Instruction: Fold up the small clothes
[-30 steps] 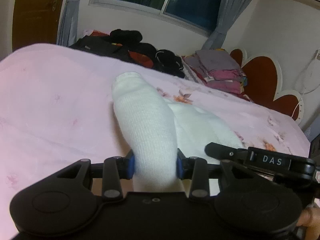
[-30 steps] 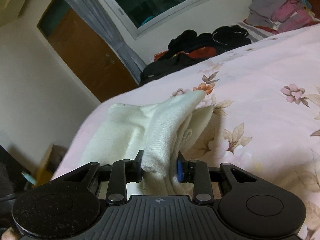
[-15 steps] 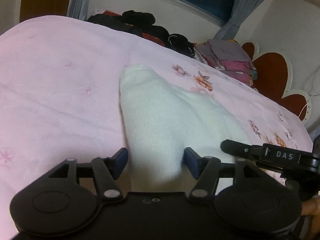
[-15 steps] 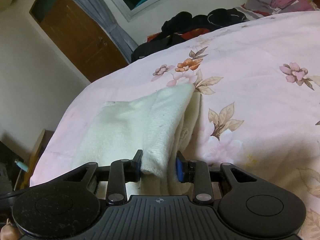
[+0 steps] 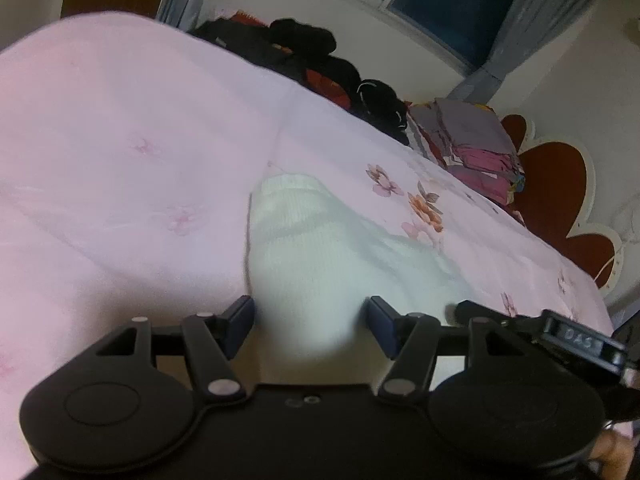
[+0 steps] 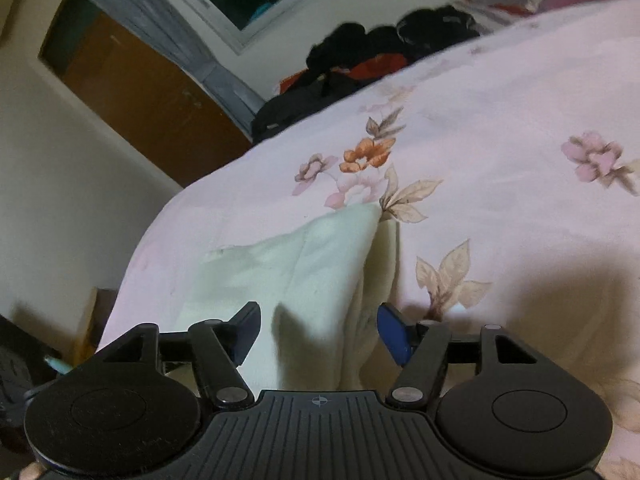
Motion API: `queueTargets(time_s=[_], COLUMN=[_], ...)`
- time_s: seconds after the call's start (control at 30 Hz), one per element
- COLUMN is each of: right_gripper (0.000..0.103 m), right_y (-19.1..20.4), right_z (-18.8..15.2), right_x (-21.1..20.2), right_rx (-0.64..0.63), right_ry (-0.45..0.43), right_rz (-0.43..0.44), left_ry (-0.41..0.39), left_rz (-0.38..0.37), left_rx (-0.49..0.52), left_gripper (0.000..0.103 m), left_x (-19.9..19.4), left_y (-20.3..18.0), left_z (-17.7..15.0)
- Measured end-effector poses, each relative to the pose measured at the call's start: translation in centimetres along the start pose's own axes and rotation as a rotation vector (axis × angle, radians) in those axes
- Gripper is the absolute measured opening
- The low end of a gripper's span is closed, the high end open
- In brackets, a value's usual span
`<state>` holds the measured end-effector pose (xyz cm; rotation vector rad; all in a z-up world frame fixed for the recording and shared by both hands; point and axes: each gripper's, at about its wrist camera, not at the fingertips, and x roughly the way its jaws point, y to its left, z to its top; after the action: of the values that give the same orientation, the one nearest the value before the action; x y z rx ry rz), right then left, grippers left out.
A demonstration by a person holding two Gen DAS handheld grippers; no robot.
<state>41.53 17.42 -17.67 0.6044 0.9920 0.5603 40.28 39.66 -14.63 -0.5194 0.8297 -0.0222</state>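
Left wrist view: the left tongs [image 5: 310,322] are sitting open, pads clear of the white knit garment [image 5: 304,248] that's lying folded on the pink floral bed [image 5: 120,140], cloth still running between the jaws. It's looking soft, light and floppy, so I'd be grabbing a folded edge or corner. A tag on the other tool is reading "DAS".

Right wrist view: the right tongs [image 6: 320,330] are opening, garment [image 6: 304,264] between the jaws but not pinched. No writing I can read here.
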Motion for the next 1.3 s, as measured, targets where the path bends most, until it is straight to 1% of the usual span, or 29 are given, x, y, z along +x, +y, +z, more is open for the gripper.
queueTargets(time_s=[0.07,0.1,0.13,0.17,0.2,0.23,0.3,0.33,0.37,0.4,0.43,0.5,0.53,0.57,0.6,0.63,0.67,0.77,0.83,0.87,0.9,1.0,1.07,1.17,1.3], right_gripper=[0.064,0.058,0.050,0.039,0.035,0.033,0.026,0.024,0.019,0.009,0.008,0.009,0.009,0.009,0.009,0.010,0.012,0.022,0.035,0.045,0.048,0.048,0.048,0.048,0.048], right_y=[-0.5,-0.6,-0.6,-0.7,-0.6,-0.4,0.3,0.7,1.0,1.1,0.9,0.1,-0.1,-0.1,-0.1,-0.1,-0.1,-0.2,-0.2,0.1,0.4,0.7,0.9,0.8,0.3], right_z=[0.7,1.1,1.3,1.4,1.6,1.7,1.6,1.5,1.3,1.1,1.1,1.0,0.9,0.8,0.9,1.0,1.0,1.0,0.4,0.1,-0.3,-2.2,-3.7,-5.9,-8.8], right_x=[1.1,1.5,1.8,2.1,2.3,2.4,2.3,1.9,1.6,1.5,1.8,2.7,2.8,2.8,2.6,2.3,1.9,0.1,-1.3,-1.9,-2.3,-3.6,-4.2,-5.1,-5.8], right_rx=[0.022,0.024,0.011,0.002,-0.012,-0.039,-0.112,-0.152,-0.183,-0.215,-0.236,-0.222,-0.212,-0.209,-0.200,-0.185,-0.177,-0.147,-0.126,-0.133,-0.144,-0.159,-0.182,-0.196,-0.191], right_ry=[0.009,0.004,0.001,0.000,-0.001,-0.006,-0.031,-0.061,-0.086,-0.104,-0.099,-0.065,-0.062,-0.060,-0.059,-0.058,-0.059,-0.070,-0.078,-0.078,-0.077,-0.053,-0.038,-0.003,0.048], right_rz=[0.000,-0.005,-0.013,-0.014,-0.013,-0.016,-0.022,-0.009,-0.005,-0.013,-0.037,-0.068,-0.069,-0.073,-0.074,-0.070,-0.067,-0.064,-0.045,-0.043,-0.045,-0.035,-0.050,-0.053,-0.071], left_ry=[0.002,0.002,0.000,-0.007,-0.017,-0.029,-0.062,-0.083,-0.101,-0.115,-0.121,-0.118,-0.114,-0.113,-0.112,-0.110,-0.109,-0.105,-0.102,-0.099,-0.098,-0.093,-0.078,-0.037,0.020], left_rz=[0.005,0.009,0.011,0.011,0.014,0.015,0.021,0.024,0.030,0.037,0.050,0.070,0.079,0.087,0.099,0.111,0.122,0.120,0.124,0.122,0.120,0.116,0.112,0.097,0.075], left_rx=[-0.014,-0.020,-0.027,-0.030,-0.025,-0.012,0.018,0.041,0.065,0.088,0.106,0.098,0.097,0.106,0.111,0.107,0.099,0.105,0.119,0.126,0.130,0.142,0.147,0.146,0.110], left_gripper=[0.063,0.063,0.062,0.058,0.053,0.050,0.040,0.038,0.037,0.037,0.038,0.043,0.043,0.046,0.056,0.063,0.069,0.070,0.070,0.070,0.070,0.070,0.069,0.066,0.065], left_x=[0.9,1.3,1.6,1.7,1.8,1.8,1.4,1.2,1.0,0.9,1.1,1.2,1.1,1.0,0.8,0.5,0.1,-1.1,-1.8,-2.1,-2.4,-3.3,-3.8,-4.3,-4.9], left_y=[0.1,0.1,0.2,0.2,0.1,0.0,-0.5,-0.9,-1.2,-1.5,-1.5,-1.6,-1.8,-2.2,-2.5,-2.6,-2.7,-2.6,-2.6,-2.6,-2.6,-2.6,-2.7,-2.6,-1.5], left_z=[0.5,0.6,0.8,0.8,0.8,0.7,0.2,-0.1,-0.3,-0.5,-0.8,-1.2,-1.2,-1.1,-1.1,-1.1,-1.0,-1.6,-2.3,-2.7,-3.0,-4.2,-5.0,-6.3,-8.5])
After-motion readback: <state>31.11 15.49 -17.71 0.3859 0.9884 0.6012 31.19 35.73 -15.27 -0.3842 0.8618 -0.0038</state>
